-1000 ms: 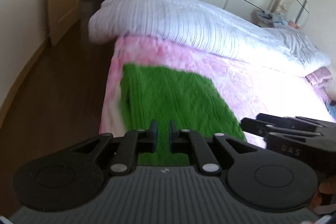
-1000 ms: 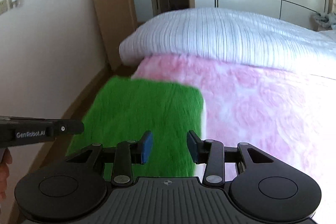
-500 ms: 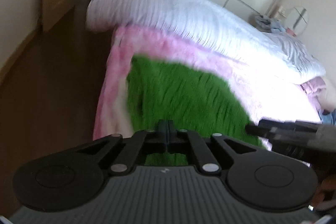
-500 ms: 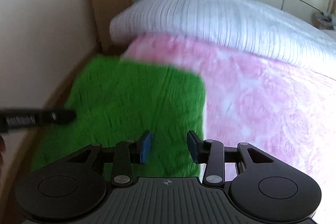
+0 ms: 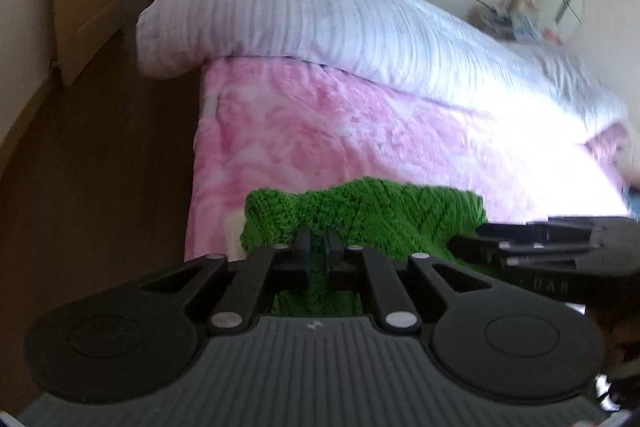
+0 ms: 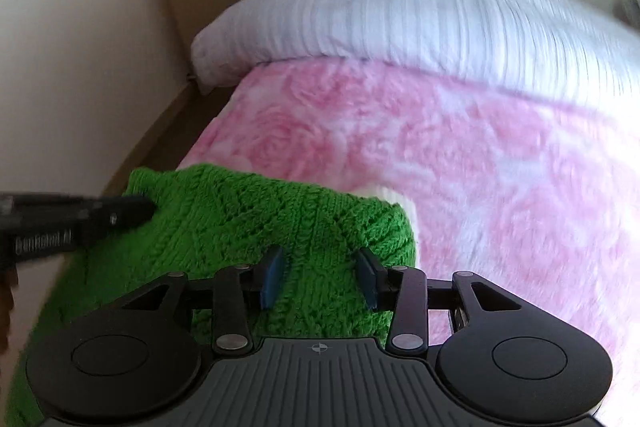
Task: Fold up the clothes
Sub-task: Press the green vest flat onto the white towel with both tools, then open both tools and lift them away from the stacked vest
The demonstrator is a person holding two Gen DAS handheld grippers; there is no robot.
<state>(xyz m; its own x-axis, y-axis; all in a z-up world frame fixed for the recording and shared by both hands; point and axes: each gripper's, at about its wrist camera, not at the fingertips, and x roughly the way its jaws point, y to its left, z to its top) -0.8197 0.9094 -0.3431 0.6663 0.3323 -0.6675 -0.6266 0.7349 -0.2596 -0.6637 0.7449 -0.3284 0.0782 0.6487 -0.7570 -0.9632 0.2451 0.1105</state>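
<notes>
Bed (image 5: 360, 131): covered by a pink rose-patterned blanket (image 6: 480, 155); a white ribbed duvet (image 5: 340, 23) is heaped along its far side.
Floor (image 5: 100, 167): dark wood, seen left of the bed in the left wrist view.
Green knitted garment (image 6: 248, 227): found at the near edge of the bed, on the pink blanket, bunched and raised in folds directly ahead of both claws.
Left gripper (image 5: 318, 251): its two fingers are pressed almost together, and a ridge of the green knit is pinched between them; the garment spreads beyond and to either side of the fingertips. The tool is pointed forward along the bed, slightly downward.
Right gripper (image 6: 318, 279): its jaws are spread wide, the blue pads (image 6: 272, 279) being set apart with the green knit lying between and beneath them; whether the pads touch the fabric cannot be told. The garment's right edge is seen just beyond the right-hand finger.
Relation of tools: each is visible in the other's view, the left one resting against the garment's far left corner, the right one at its right margin.
Hands: only a blurred sliver is shown at the frame edges.
</notes>
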